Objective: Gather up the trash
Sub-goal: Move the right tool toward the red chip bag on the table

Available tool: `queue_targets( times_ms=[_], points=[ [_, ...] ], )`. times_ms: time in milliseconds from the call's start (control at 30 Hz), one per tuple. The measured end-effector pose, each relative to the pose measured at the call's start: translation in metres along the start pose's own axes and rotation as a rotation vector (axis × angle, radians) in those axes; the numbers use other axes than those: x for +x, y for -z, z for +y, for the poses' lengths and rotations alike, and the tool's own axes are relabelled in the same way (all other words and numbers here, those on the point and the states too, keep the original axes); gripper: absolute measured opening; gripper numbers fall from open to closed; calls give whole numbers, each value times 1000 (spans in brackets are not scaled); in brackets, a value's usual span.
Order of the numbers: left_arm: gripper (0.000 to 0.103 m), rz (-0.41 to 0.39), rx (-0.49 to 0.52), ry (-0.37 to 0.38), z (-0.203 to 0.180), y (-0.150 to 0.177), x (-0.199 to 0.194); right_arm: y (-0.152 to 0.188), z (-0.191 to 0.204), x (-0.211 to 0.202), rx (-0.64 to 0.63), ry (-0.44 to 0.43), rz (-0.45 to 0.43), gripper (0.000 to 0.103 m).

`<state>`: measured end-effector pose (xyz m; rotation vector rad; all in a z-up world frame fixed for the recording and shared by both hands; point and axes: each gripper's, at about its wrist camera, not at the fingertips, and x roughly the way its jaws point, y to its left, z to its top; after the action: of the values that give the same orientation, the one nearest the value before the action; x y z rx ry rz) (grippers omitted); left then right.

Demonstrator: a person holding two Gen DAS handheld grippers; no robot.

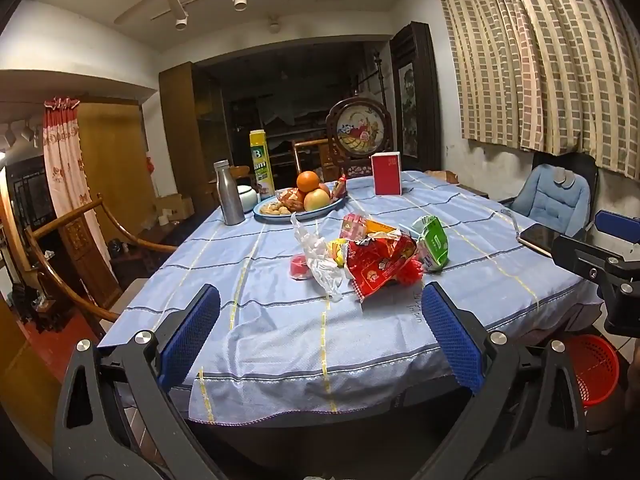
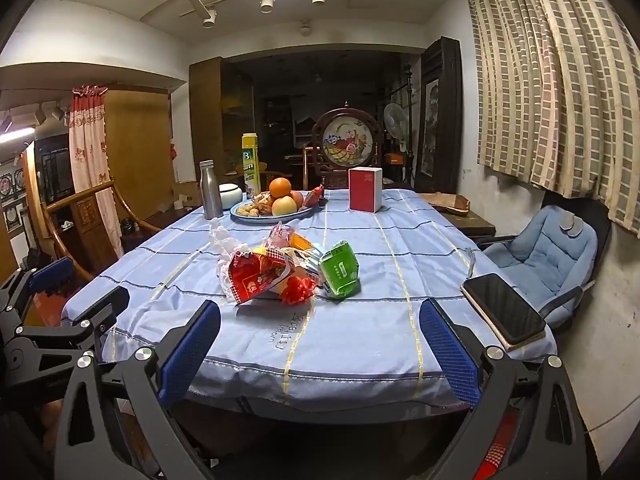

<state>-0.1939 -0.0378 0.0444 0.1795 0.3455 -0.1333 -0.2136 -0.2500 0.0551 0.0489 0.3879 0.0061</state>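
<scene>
A pile of trash lies in the middle of the blue tablecloth: a red snack bag, a crumpled clear plastic bag, a green and white packet, a small red cup and red netting. My left gripper is open and empty, held at the table's near edge short of the pile. My right gripper is open and empty too, also at the near edge. A red mesh waste basket stands on the floor at the lower right.
A fruit plate, steel bottle, yellow-green can, red box and a round framed ornament stand at the far end. A phone lies at the table's right edge. A blue cushioned chair is on the right, a wooden chair on the left.
</scene>
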Motion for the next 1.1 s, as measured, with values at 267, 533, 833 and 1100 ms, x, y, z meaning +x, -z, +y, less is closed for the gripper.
queue_targets(
  times_ms=[267, 533, 833, 1100],
  points=[
    [97, 10, -3, -3, -1, 0, -1, 0, 2, 0, 2, 4, 2, 97],
    [97, 15, -4, -2, -1, 1, -2, 1, 3, 1, 0, 3, 1, 97],
    [97, 21, -3, -2, -2, 3, -1, 1, 3, 0, 0, 0, 3, 97],
    [97, 21, -3, -1, -2, 3, -1, 1, 8, -2, -3, -1, 3, 97]
  ],
)
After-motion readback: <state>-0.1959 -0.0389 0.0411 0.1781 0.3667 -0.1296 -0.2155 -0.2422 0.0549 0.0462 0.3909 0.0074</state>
